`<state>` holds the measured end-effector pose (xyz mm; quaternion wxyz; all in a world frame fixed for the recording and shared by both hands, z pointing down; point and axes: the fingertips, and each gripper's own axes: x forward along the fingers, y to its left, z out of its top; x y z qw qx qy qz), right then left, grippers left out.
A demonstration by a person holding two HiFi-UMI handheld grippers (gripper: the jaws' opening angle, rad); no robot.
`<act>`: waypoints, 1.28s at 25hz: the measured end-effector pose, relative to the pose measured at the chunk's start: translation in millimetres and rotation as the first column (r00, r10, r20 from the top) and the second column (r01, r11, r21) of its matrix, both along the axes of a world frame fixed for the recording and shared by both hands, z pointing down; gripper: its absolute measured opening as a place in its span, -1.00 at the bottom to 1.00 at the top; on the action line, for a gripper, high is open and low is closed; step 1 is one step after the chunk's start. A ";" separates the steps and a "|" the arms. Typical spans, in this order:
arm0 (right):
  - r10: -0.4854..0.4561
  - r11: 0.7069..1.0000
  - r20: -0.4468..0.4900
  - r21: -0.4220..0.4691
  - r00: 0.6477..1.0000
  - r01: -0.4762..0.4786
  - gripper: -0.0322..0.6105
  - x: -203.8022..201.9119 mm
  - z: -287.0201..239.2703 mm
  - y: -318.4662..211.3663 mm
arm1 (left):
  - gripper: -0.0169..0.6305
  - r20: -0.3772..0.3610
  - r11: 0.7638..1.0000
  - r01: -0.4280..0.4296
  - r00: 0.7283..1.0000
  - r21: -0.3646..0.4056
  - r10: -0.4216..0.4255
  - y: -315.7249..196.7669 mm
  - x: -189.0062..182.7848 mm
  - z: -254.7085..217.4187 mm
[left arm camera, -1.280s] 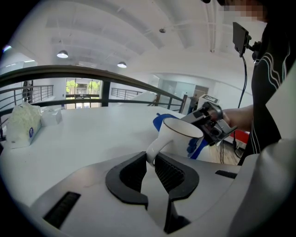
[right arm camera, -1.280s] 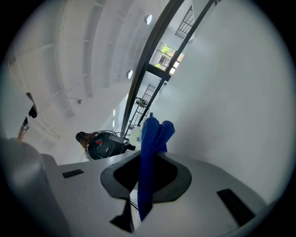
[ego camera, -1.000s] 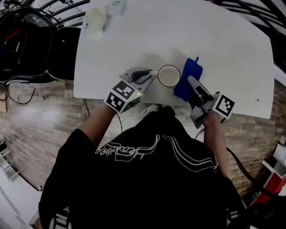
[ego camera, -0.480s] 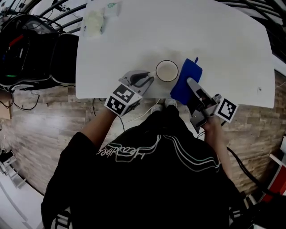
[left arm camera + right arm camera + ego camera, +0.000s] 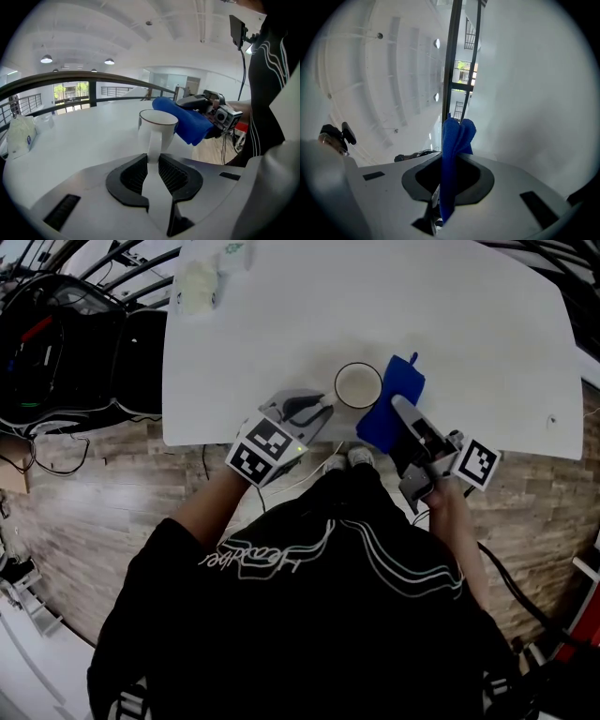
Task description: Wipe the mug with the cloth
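Mug (image 5: 358, 385) upright on table (image 5: 469, 324), near front edge. Bracketing its handle with left gripper (image 5: 324, 406): jaws narrowly apart, just been easing wider, handle between pads, probably enough to stop mug turning. Pinching blue cloth (image 5: 394, 395) tight in right gripper (image 5: 401, 414), pressed to mug's side opposite handle, ready for wiping against that brace.

Top: wearing a black short-sleeved shirt (image 5: 319, 634).
Markings: white script lettering (image 5: 251, 559) running across the shirt, thin white stripes (image 5: 394, 568) curving beside it.
Feet: pale shoes (image 5: 361, 457) showing.
Left gripper (image 5: 322, 412): showing a grey shell and black ribbed pads (image 5: 136, 176), carrying a black-and-white marker cube (image 5: 265, 448).
Right gripper (image 5: 398, 409): showing a grey body, carrying its own marker cube (image 5: 476, 463).
Cable: black lead (image 5: 511, 582) trailing by the right arm.
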<state>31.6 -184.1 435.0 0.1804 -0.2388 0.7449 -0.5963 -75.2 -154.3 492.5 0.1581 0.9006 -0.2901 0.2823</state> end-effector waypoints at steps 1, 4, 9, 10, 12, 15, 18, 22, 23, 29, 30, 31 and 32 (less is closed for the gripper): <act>0.006 1.000 0.005 -0.005 1.000 -0.006 -0.75 -0.6 1.4 -1.1 | -0.72 -0.002 1.000 -0.006 1.000 -0.002 0.006 0.7 0.5 0.0; 0.027 0.999 -0.014 -0.022 1.000 -0.027 -0.75 2.7 9.0 -6.4 | -0.72 -0.005 1.000 -0.027 1.000 -0.007 0.027 2.9 4.7 -0.5; 0.049 0.997 -0.092 -0.047 0.995 -0.054 -0.75 4.4 25.1 -13.8 | -0.70 -0.021 0.998 -0.055 0.998 -0.020 0.054 4.6 10.5 -1.2; 0.053 0.997 -0.112 -0.050 0.992 -0.059 -0.75 4.3 28.1 -14.5 | -0.69 -0.024 0.998 -0.060 0.998 -0.023 0.060 5.0 11.3 -1.0; 0.054 0.997 -0.164 -0.050 0.985 -0.063 -0.75 4.9 34.5 -15.4 | -0.69 -0.028 0.997 -0.069 0.997 -0.025 0.068 5.3 12.8 -1.2; 0.041 0.996 -0.232 -0.073 0.972 -0.060 -0.75 7.5 45.7 -17.3 | -0.69 -0.035 0.997 -0.066 0.997 -0.029 0.065 4.3 16.1 -2.7; 0.031 0.995 -0.261 -0.086 0.965 -0.055 -0.75 9.0 49.3 -17.4 | -0.69 -0.033 0.997 -0.063 0.998 -0.037 0.062 5.2 18.6 -2.7; 0.046 0.994 -0.255 -0.082 0.966 -0.069 -0.75 10.2 47.0 -20.1 | -0.69 -0.040 0.998 -0.045 0.998 -0.046 0.043 3.1 17.4 -1.2; 0.056 0.994 -0.240 -0.081 0.969 -0.078 -0.75 9.1 44.7 -19.3 | -0.69 -0.040 0.998 -0.040 0.999 -0.048 0.038 3.2 15.9 0.0; 0.088 0.993 -0.165 -0.065 0.982 -0.100 -0.75 21.1 26.0 -4.2 | -0.69 -0.029 0.999 -0.007 1.000 -0.044 0.006 6.4 21.6 1.0; 0.092 0.993 -0.149 -0.065 0.984 -0.103 -0.75 24.2 22.1 -0.9 | -0.69 -0.024 0.999 -0.001 1.000 -0.045 0.000 7.6 24.0 0.5; 0.097 0.992 -0.131 -0.065 0.987 -0.106 -0.75 26.5 18.5 2.3 | -0.69 -0.022 0.999 0.003 1.000 -0.046 -0.004 8.9 26.4 0.3; 0.101 0.992 -0.117 -0.064 0.988 -0.109 -0.75 27.5 15.4 5.0 | -0.69 -0.020 0.999 0.004 1.000 -0.048 -0.005 10.3 28.3 0.3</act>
